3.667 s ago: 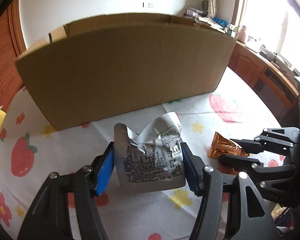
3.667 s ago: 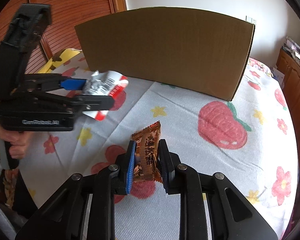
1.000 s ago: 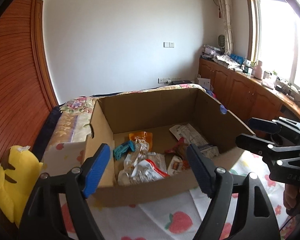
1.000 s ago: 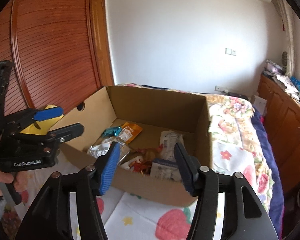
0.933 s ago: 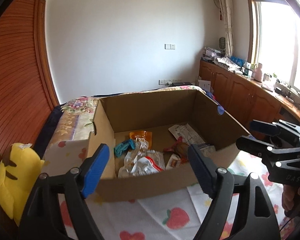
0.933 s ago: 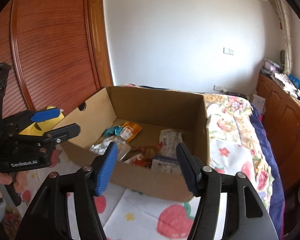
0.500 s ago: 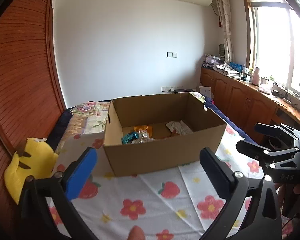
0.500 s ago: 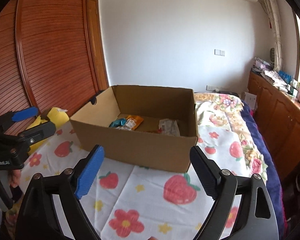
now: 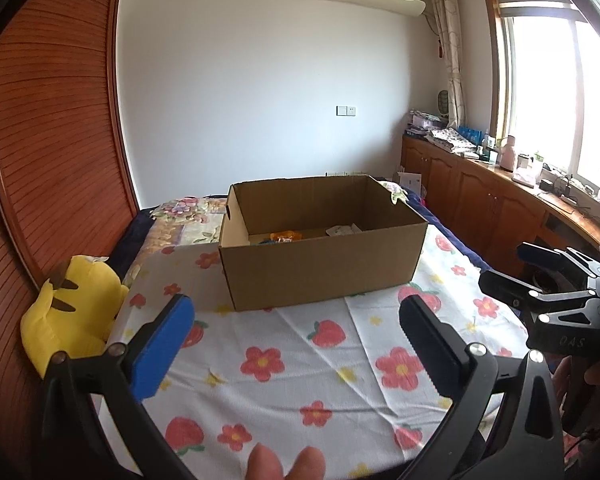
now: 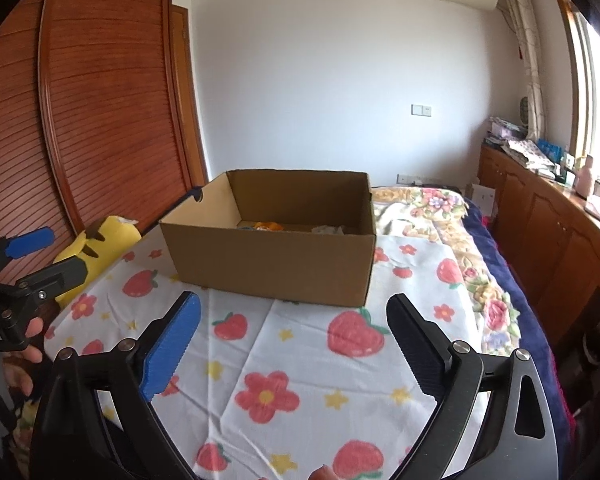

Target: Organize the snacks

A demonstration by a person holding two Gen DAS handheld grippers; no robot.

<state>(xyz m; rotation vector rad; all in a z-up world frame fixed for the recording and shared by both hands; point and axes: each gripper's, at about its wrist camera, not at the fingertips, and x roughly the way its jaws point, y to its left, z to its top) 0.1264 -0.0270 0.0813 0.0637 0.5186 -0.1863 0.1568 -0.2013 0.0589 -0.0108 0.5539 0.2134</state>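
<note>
both the left gripper (image 9: pixel 296 336) and the right gripper (image 10: pixel 292 336) are wide open and empty; the brown cardboard box (image 9: pixel 320 264) with snacks stands straight ahead, well apart.

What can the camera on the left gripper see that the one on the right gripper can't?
Only the left wrist view shows the bright window and the right gripper from the side. Only the right wrist view shows the wooden door and the left gripper from the side. Both show the cardboard box with a few snack packets inside, the strawberry tablecloth, the yellow plush toy, and each gripper's own fingers spread wide with nothing between them.
</note>
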